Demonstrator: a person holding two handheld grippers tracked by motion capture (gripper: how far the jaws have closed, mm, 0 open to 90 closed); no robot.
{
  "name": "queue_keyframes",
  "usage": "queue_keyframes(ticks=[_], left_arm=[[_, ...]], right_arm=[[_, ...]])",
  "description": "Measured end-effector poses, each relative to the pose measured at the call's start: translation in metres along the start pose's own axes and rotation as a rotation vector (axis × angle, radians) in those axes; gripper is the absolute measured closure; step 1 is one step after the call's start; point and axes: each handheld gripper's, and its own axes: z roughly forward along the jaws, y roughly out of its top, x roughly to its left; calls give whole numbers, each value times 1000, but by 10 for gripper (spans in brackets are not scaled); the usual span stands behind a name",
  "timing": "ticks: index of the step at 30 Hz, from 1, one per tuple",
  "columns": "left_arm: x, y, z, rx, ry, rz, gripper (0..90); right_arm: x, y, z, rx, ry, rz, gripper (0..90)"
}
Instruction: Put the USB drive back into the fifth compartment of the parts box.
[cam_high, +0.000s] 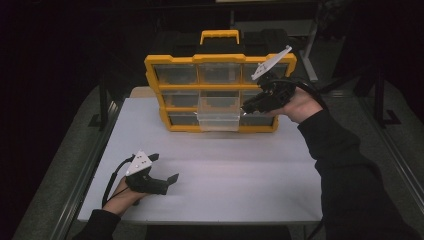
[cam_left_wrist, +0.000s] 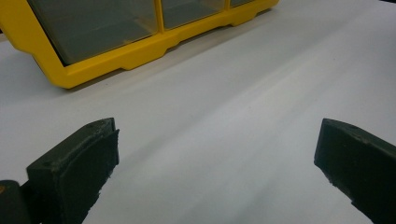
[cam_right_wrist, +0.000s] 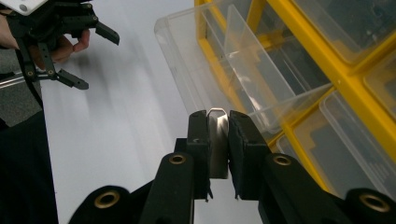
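Note:
A yellow organizer (cam_high: 220, 59) with clear drawers stands at the back of the white table (cam_high: 225, 185). One clear drawer (cam_high: 218, 119) in its lower middle is pulled out; its divided inside (cam_right_wrist: 196, 56) looks bare in the right gripper view. My right gripper (cam_high: 245, 109) hangs just right of that drawer, above the table. Its jaws (cam_right_wrist: 217, 123) are shut on a small pale flat piece (cam_right_wrist: 217, 144) with a rounded top edge. My left gripper (cam_high: 165, 167) rests low at the table's front left, open with nothing between its jaws (cam_left_wrist: 215, 154).
The organizer's yellow lower edge (cam_left_wrist: 93, 65) lies ahead of the left gripper. A black case with a yellow handle (cam_high: 219, 36) sits behind the organizer. Metal rails (cam_high: 85, 170) run along the table's left side. Dark floor surrounds the table.

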Motion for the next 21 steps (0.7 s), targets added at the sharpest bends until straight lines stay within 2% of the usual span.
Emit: queue_keyframes(ticks=[10,21], left_arm=[[0,0,0,0,1,0,0],[0,0,0,0,1,-1,0]], right_arm=[[-1,17,1,-2,-4,-13,780],[0,35,14,-1,6,-38,780]])
